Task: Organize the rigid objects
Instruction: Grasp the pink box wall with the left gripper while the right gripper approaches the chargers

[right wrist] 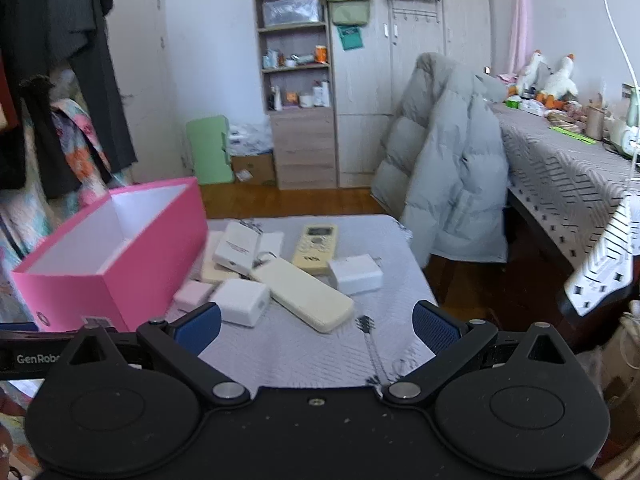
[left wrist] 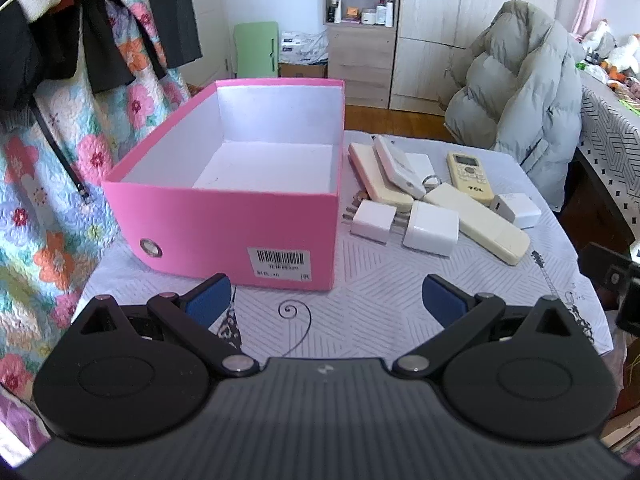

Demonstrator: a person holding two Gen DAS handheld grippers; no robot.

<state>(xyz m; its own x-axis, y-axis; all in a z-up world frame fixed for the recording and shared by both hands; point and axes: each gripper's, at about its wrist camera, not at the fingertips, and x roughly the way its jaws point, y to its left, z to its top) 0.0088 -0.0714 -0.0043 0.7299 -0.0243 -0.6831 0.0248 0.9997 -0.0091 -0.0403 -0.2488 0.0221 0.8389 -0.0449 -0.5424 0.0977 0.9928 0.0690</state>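
An empty pink box (left wrist: 224, 216) with a white inside stands on the left of the small table; it also shows in the right wrist view (right wrist: 120, 264). To its right lies a pile of remotes and chargers: a yellow TCL remote (left wrist: 470, 178), a long cream remote (left wrist: 478, 222), a white remote (left wrist: 398, 168), and white charger blocks (left wrist: 431, 234) (left wrist: 372, 221) (left wrist: 516, 210). The same cream remote (right wrist: 304, 294) and yellow remote (right wrist: 316, 247) show in the right wrist view. My left gripper (left wrist: 326, 300) is open and empty, in front of the box. My right gripper (right wrist: 316, 328) is open and empty, short of the pile.
The table has a pale patterned cloth (left wrist: 384, 292). A grey puffer jacket (left wrist: 520, 92) hangs over a chair behind the table. A larger covered table (right wrist: 568, 184) stands at the right. Floral bedding and dark clothes (left wrist: 60, 120) hang at the left. A shelf unit (right wrist: 298, 80) stands at the back.
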